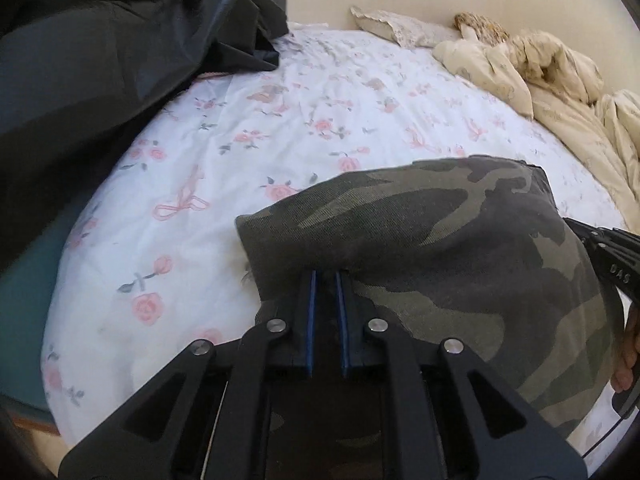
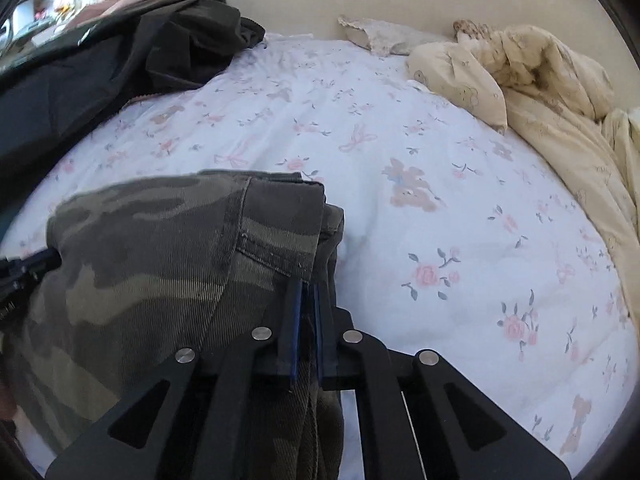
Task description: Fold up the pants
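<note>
The camouflage pants (image 1: 452, 240) are held up over the floral bed sheet (image 1: 280, 120), folded into a thick bundle. My left gripper (image 1: 326, 280) is shut on the left edge of the pants. My right gripper (image 2: 307, 288) is shut on the stacked right edge of the pants (image 2: 160, 260), by a seam and several layers. The right gripper's body shows at the right edge of the left wrist view (image 1: 612, 256). The left gripper's tip shows at the left edge of the right wrist view (image 2: 24, 268).
A heap of black clothing (image 1: 100, 80) lies at the back left of the bed; it also shows in the right wrist view (image 2: 100, 64). A cream duvet (image 2: 560, 100) and pillows (image 1: 400, 28) lie along the wall at the back right.
</note>
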The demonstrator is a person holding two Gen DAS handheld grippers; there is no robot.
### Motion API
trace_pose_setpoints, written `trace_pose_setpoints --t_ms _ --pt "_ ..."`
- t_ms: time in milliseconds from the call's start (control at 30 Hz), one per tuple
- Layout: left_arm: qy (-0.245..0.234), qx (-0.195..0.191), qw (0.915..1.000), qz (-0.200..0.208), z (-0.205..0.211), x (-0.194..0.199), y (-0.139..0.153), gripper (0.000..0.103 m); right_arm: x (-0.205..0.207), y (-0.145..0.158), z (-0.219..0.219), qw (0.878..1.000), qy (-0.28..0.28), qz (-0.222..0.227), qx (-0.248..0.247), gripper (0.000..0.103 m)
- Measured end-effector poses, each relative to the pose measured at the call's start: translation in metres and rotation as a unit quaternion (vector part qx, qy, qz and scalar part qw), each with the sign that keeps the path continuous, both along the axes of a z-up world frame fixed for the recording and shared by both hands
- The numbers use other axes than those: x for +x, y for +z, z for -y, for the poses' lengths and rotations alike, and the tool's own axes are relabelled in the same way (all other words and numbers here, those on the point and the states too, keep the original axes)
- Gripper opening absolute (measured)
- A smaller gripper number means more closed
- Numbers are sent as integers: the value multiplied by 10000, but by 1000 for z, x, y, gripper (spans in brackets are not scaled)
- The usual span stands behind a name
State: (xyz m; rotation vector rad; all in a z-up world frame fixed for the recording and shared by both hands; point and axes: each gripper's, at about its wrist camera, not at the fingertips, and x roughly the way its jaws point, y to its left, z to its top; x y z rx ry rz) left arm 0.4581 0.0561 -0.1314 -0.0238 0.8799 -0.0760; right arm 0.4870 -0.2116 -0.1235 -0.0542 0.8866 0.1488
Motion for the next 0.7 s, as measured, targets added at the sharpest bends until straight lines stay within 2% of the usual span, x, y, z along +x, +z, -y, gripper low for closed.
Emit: trace_pose_setpoints --t_ms 33,100,133,233,300,367,400,433,467,500,533,567,600,667,700 --pt "52 4 10000 17 -2 -2 3 15 -3 8 3 9999 39 75 65 5" --pt "249 -21 9997 54 -12 -21 15 42 -18 26 15 9991 85 197 355 7" --pt "239 -65 9996 120 -15 -34 22 42 -28 36 20 9983 135 233 508 11" --pt "116 -228 9989 396 -17 -79 44 40 -73 63 28 9955 261 519 749 11" --pt "108 -207 9981 570 -16 -115 60 47 -113 81 29 9923 365 652 986 11" --pt "101 -203 9978 620 -13 -142 74 52 -143 97 28 9915 358 753 996 13" --pt "155 -166 9976 647 -11 -159 85 60 -163 107 27 9908 383 807 1012 30" --pt "167 -146 9978 631 -9 -170 92 61 -175 114 25 9908 400 818 1005 67" --pt "142 -198 9975 663 -8 -182 102 62 -191 122 22 9908 417 847 974 81" --pt "102 -225 9968 766 -4 -200 115 62 -208 131 21 9896 450 952 977 88" --pt "81 -155 9965 822 0 -213 125 63 -229 142 19 9883 498 1073 963 88" --pt "42 -150 9953 951 3 -231 136 68 -241 147 17 9881 538 1092 935 88" --pt "-5 -161 9945 1035 7 -247 145 81 -260 156 15 9886 556 1075 899 88" --pt "0 -134 9925 1216 15 -277 158 91 -288 167 17 9884 464 1030 1018 88" --pt "-16 -82 9913 1314 20 -295 163 91 -307 174 19 9879 404 1040 1081 90"
